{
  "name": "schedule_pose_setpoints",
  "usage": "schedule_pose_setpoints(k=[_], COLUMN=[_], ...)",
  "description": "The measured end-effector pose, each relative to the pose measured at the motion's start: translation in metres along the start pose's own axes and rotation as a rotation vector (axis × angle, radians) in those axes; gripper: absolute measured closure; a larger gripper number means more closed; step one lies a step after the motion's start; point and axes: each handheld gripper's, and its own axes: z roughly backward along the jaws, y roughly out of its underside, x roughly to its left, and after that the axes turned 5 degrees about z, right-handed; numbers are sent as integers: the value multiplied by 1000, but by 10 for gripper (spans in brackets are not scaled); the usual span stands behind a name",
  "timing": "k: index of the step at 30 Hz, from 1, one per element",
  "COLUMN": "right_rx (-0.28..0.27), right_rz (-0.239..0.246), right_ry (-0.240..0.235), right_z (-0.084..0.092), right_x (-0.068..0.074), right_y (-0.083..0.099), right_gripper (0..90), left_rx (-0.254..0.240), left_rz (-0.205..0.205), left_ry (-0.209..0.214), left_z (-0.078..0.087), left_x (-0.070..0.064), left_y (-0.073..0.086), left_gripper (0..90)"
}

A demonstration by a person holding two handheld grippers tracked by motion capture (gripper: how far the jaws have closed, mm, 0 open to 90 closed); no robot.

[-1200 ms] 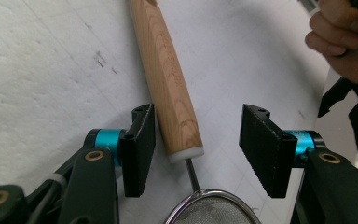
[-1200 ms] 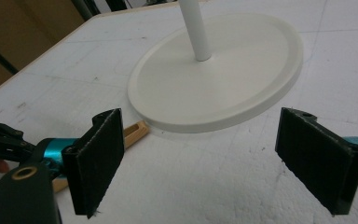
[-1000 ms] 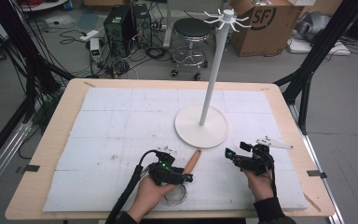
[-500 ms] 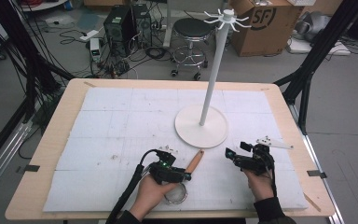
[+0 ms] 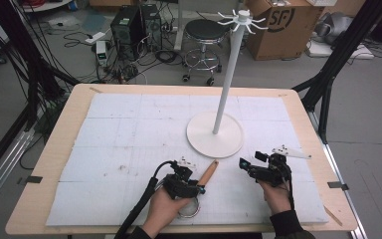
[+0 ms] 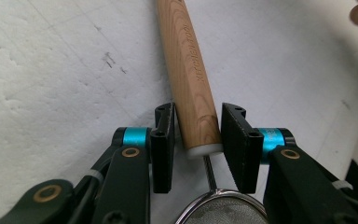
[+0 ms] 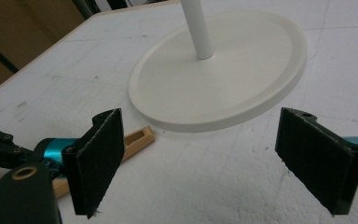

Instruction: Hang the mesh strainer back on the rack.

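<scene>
A small strainer lies on the white mat near the front edge, its wooden handle [image 5: 209,172] pointing toward the stand and its wire mesh bowl [image 5: 189,209] under the person's left hand. My left gripper [image 5: 199,185] has just been closing, and its pads now press both sides of the handle [image 6: 193,88] near the white collar, with the mesh rim [image 6: 223,210] just below. My right gripper [image 5: 251,161] is held to the right of the handle, jaws wide open [image 7: 203,140] and nothing between them, facing the stand's base [image 7: 223,79].
A white hook stand rises from a round base [image 5: 199,137] at the mat's middle, its pole [image 5: 226,84] ending in a ring of hooks [image 5: 241,20]. The handle's far end [image 7: 137,139] lies close to that base. The wooden table edge [image 5: 54,149] frames the mat.
The left gripper's jaws have drawn in onto the wooden handle. Both hands stay where they were.
</scene>
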Motion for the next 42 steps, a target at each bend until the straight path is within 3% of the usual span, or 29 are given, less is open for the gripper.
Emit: schedule_pose_setpoints(k=[4, 11, 17, 28, 34, 42], right_rx=[-4, -11, -10, -11, -15, -27], right_rz=[3, 8, 5, 6, 12, 0], right_ry=[-1, 1, 4, 11, 15, 19], right_z=[0, 1, 0, 0, 0, 2], right_x=[0, 0, 0, 0, -1, -4], right_y=[0, -1, -1, -1, -1, -1], right_gripper=[147, 147, 147, 148, 148, 148], left_rx=[14, 24, 34, 25, 31, 37], left_rz=[-61, -83, -137, -200, -232, -246], left_ry=[-69, -88, -152, -203, -205, -153], left_z=[-2, -3, -6, -8, -8, -6], left_x=[-10, -13, -22, -30, -31, -24], left_y=[-1, -2, -1, 1, 1, -1], left_gripper=[651, 655, 657, 679, 699, 707])
